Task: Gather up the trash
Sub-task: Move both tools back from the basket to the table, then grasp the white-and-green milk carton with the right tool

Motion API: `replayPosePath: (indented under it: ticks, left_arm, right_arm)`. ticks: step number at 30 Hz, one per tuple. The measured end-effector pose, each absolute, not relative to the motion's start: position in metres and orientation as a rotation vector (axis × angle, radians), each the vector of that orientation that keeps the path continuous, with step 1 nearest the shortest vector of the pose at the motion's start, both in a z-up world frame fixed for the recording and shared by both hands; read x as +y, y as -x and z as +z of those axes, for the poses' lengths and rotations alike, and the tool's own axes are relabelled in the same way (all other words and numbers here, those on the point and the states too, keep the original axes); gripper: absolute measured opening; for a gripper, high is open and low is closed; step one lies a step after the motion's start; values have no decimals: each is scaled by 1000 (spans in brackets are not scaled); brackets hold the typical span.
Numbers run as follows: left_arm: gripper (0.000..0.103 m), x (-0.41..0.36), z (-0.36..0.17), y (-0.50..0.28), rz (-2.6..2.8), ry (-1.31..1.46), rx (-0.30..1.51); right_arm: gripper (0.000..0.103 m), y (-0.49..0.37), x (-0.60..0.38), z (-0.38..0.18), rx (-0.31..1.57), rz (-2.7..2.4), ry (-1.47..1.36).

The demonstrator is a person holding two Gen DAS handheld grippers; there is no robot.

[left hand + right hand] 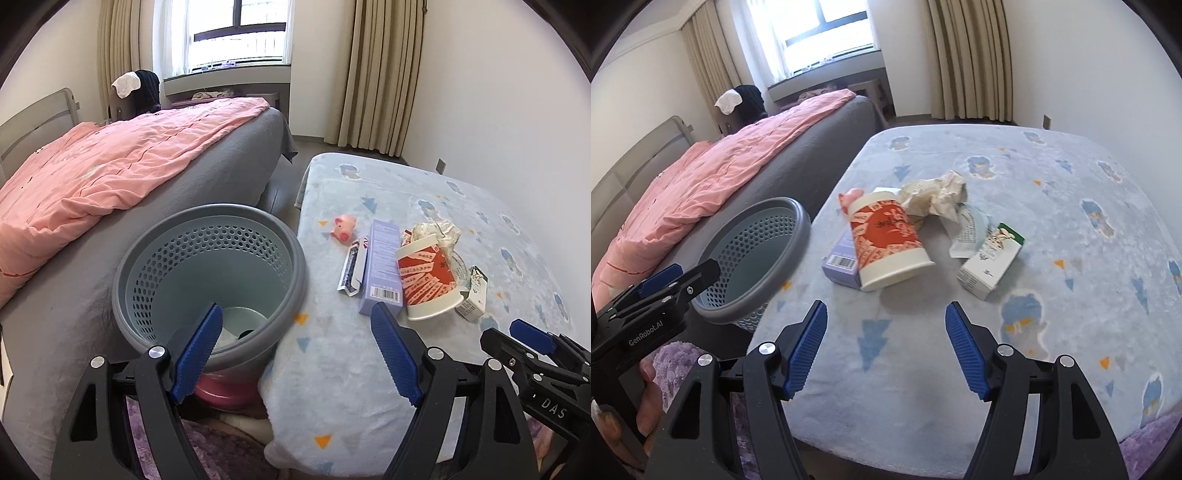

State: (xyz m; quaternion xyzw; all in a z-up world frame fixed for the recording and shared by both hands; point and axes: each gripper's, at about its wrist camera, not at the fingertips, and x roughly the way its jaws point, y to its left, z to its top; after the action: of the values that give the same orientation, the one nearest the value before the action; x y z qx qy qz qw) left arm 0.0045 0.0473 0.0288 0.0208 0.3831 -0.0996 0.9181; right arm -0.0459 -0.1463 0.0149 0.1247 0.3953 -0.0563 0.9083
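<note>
- Grey perforated wastebasket (210, 273) sits far left, beside the blanket-covered table (1052, 295).
- Left gripper (295, 354): jaws wide, empty, straddling basket rim and table edge.
- Red-and-white paper cup (886, 240) lies on its side, long axis running away, straight ahead of the right gripper (886, 350).
- Right gripper: jaws apart, empty, nearer hand.

The bin (210, 280) is matt grey plastic, its wall perforated with small holes. The blanket (1015, 306) under the litter is soft, fleecy cloth with a fuzzy nap. The cup (886, 240) looks like smooth coated paper with a slight sheen. The crumpled wrapper (938, 197) is creased paper. Both boxes, lilac (382, 273) and white (991, 258), are smooth card. The pig (343, 227) is glossy rubbery plastic. The quilt (110, 173) is wrinkled pink cotton-like cloth. The pads (809, 350) are ribbed blue rubber on matt black plastic arms.
</note>
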Motion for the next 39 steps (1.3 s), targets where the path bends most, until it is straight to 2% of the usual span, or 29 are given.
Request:
replayPosePath:
  ticks: [11,39]
  left_arm:
    - [79,3,17,0,-248,-83,811]
    - [79,-22,-12,-34,-185,-104,873]
  right_arm:
    - [66,61,-202,-5,844,-210,-334]
    - [68,-29,-228,-53,960,-282,-365]
